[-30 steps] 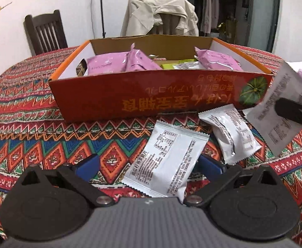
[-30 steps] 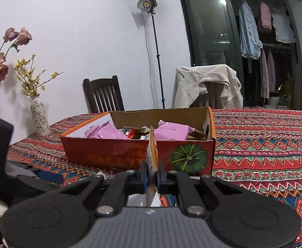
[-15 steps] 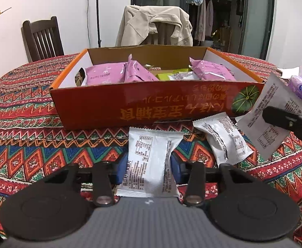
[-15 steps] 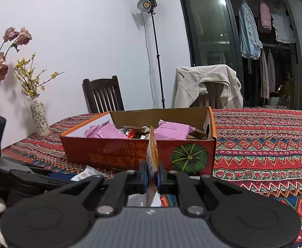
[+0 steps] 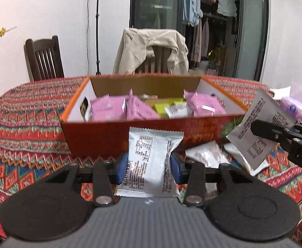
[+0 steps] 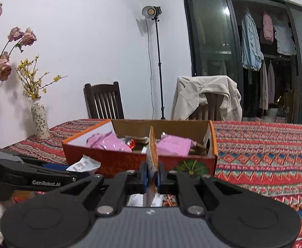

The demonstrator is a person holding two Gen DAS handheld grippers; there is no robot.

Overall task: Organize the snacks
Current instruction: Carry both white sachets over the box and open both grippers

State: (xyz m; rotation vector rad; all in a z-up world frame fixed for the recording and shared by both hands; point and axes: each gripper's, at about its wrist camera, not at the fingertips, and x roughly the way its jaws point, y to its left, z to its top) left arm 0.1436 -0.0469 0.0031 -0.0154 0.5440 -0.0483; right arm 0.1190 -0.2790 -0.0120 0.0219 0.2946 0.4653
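My left gripper [image 5: 149, 164] is shut on a silver snack packet [image 5: 151, 161], held flat and lifted off the cloth just before the orange cardboard box [image 5: 101, 136]. Pink packets [image 5: 109, 110] and green ones lie inside that box. At the right of the left wrist view my right gripper [image 5: 254, 128] holds a second silver packet [image 5: 256, 132] in the air. In the right wrist view that gripper [image 6: 152, 175] is shut on the packet [image 6: 152, 157], seen edge-on, in front of the box [image 6: 117, 161]. More silver packets [image 5: 206, 155] lie on the cloth below.
A patterned red tablecloth [image 5: 26, 111] covers the table. A purple pack [image 5: 293, 107] lies at the far right. A flowered vase [image 6: 39, 122] stands at the table's left edge. Two chairs [image 6: 104, 101] stand behind, one draped with a beige jacket [image 6: 204, 95].
My left gripper shut on the silver packet that lay between its open fingers and lifted it off the cloth toward the box. The right gripper kept still with its packet.
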